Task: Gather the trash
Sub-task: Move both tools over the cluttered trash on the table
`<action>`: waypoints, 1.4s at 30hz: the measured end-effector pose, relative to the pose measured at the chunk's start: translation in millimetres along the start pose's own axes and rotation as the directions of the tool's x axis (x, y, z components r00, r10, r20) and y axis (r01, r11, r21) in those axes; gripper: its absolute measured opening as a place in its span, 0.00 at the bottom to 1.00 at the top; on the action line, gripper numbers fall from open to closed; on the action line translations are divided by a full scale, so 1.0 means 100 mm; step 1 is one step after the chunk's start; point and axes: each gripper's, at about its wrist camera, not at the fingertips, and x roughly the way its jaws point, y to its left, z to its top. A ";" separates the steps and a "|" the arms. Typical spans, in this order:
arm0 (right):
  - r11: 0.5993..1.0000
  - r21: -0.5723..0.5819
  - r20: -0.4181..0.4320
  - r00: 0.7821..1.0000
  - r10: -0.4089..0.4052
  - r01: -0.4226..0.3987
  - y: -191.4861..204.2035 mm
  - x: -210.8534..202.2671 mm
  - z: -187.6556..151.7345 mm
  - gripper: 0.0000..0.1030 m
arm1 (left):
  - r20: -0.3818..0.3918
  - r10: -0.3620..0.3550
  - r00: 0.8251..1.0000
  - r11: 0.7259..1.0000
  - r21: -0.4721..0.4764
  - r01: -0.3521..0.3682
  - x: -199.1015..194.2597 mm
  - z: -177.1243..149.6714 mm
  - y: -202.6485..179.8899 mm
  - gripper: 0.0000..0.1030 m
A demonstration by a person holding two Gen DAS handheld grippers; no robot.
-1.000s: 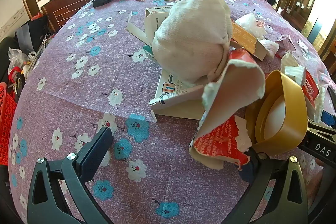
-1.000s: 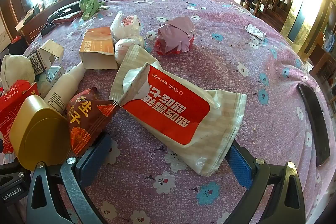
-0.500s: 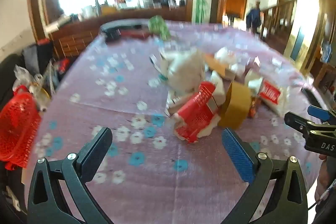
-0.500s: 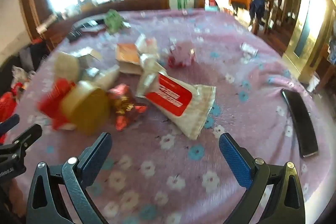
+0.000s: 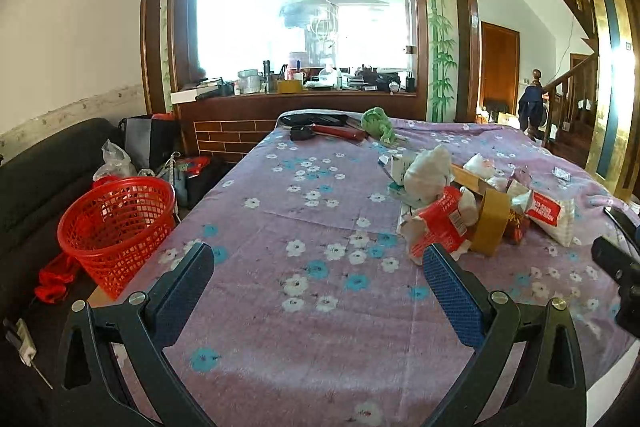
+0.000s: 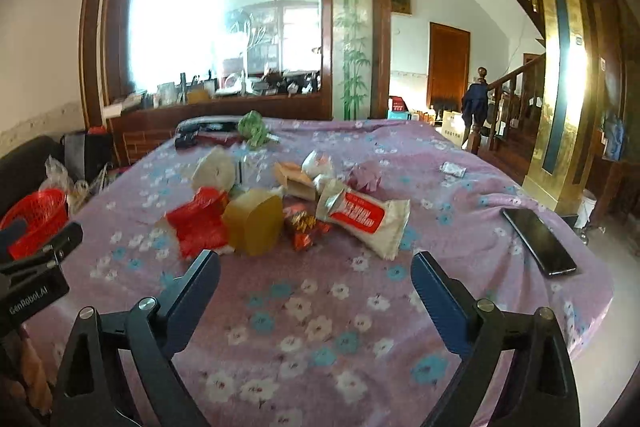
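A heap of trash lies on the purple flowered table (image 5: 304, 307): a torn red carton (image 5: 438, 223) (image 6: 198, 223), a tan tape roll (image 5: 490, 227) (image 6: 254, 225), a white wet-wipe pack (image 5: 550, 217) (image 6: 366, 219), a red snack wrapper (image 6: 304, 225), a crumpled white cloth (image 5: 426, 171) (image 6: 214, 169) and small boxes. A red mesh basket (image 5: 114, 223) (image 6: 34, 223) stands left of the table. My left gripper (image 5: 318, 275) is open and empty, short of the heap. My right gripper (image 6: 316, 283) is open and empty, in front of the heap.
A black phone (image 6: 540, 241) lies at the table's right edge. A green cloth (image 5: 378, 123) and dark tools (image 5: 320, 131) lie at the far end. A black sofa (image 5: 36, 167) and bags are on the left. A wooden counter stands behind.
Both grippers have pulled back and up from the heap, so the whole table, the basket and the room now show. Both stay open and empty.
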 end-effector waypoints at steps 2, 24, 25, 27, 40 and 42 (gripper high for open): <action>1.000 0.004 -0.007 1.000 0.007 -0.007 0.01 -0.01 -0.03 0.94 | -0.010 -0.005 1.000 1.000 0.006 0.005 0.00 -0.03 0.00 1.00; 0.999 -0.037 0.013 1.000 0.020 -0.020 0.14 -0.11 -0.09 0.94 | -0.009 0.005 1.000 1.000 0.021 -0.005 -0.09 -0.08 -0.03 1.00; 0.999 -0.037 0.013 1.000 0.020 -0.019 0.14 -0.11 -0.09 0.94 | -0.010 0.006 1.000 1.000 0.022 -0.005 -0.09 -0.08 -0.04 1.00; 0.999 -0.036 0.013 1.000 0.022 -0.021 0.14 -0.11 -0.09 0.94 | -0.012 0.005 1.000 1.000 0.022 -0.005 -0.09 -0.08 -0.03 1.00; 0.999 -0.041 0.012 0.999 0.029 -0.029 0.17 -0.13 -0.11 0.94 | -0.020 0.008 1.000 1.000 0.022 -0.007 -0.11 -0.08 -0.01 1.00; 0.999 -0.042 0.010 0.999 0.031 -0.030 0.17 -0.13 -0.11 0.94 | -0.019 0.009 1.000 1.000 0.022 -0.009 -0.11 -0.09 -0.02 1.00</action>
